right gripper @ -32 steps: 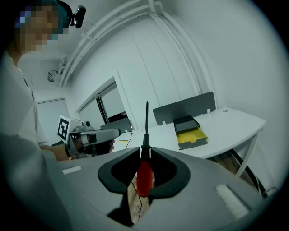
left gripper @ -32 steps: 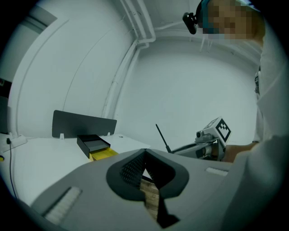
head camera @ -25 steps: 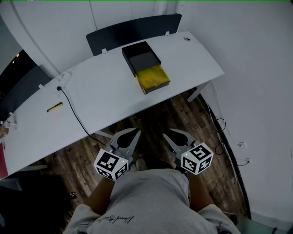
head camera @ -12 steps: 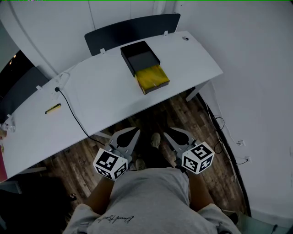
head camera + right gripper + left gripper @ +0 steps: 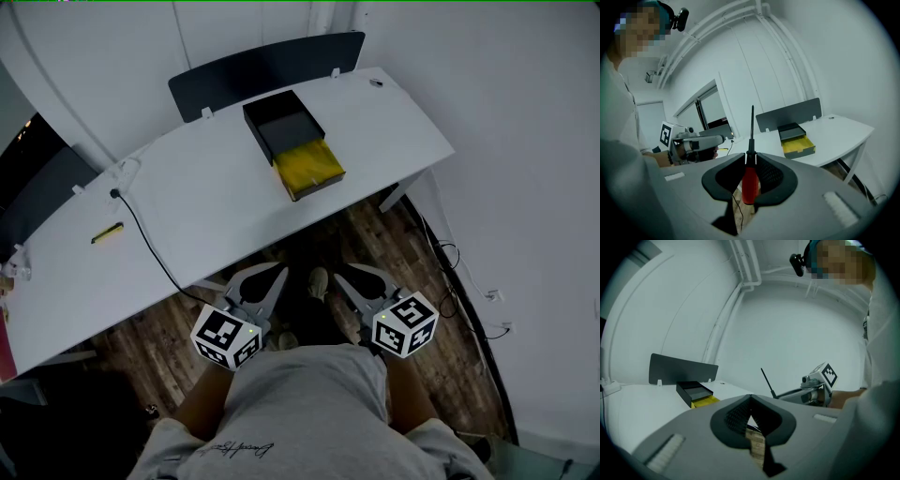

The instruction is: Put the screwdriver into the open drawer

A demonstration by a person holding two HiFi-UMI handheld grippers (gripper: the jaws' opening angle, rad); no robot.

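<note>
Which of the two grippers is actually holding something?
The right gripper: a red-handled screwdriver is clamped between its jaws. The left gripper has its jaws together with nothing between them.

Grey tee (image 5: 300,412) w/ dark script print; grey left gripper (image 5: 265,278) & right gripper (image 5: 354,277), each w/ b/w marker cube (image 5: 226,337)

Dim, cool, even light with soft shadows; both gripper views bulge fisheye-round, their corners vignetted black.

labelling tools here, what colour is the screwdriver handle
The screwdriver handle is red; clearest in the right gripper view.
</note>
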